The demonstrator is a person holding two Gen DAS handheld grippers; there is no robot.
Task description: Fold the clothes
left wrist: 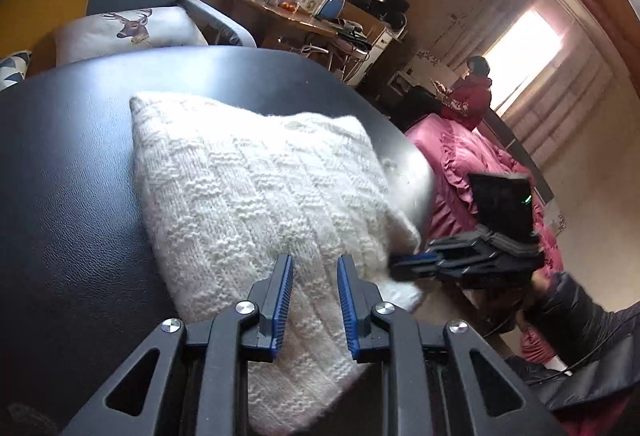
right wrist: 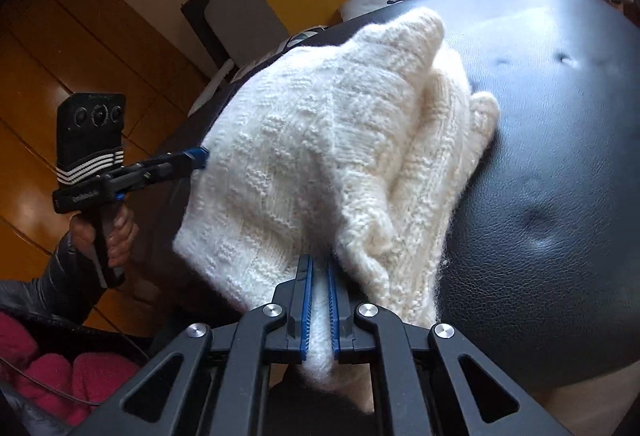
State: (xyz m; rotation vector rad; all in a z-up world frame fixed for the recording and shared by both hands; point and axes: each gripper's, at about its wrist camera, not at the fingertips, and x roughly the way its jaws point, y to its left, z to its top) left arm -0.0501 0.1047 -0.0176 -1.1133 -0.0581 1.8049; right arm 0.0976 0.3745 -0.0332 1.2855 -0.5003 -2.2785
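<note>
Sunlit curtained windows (left wrist: 524, 48); cluttered wooden desk (left wrist: 288, 16); pink bedding (left wrist: 452, 164) (ruffled); wooden floor (right wrist: 60, 48)

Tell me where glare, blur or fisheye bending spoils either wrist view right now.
Left wrist view: the far window is blown out, the right gripper is motion-blurred, the table edge bows, and the sweater stays sharp. Right wrist view: soft sheen on the table, the frame corners go dark, and the knit in the right gripper is sharp.
</note>
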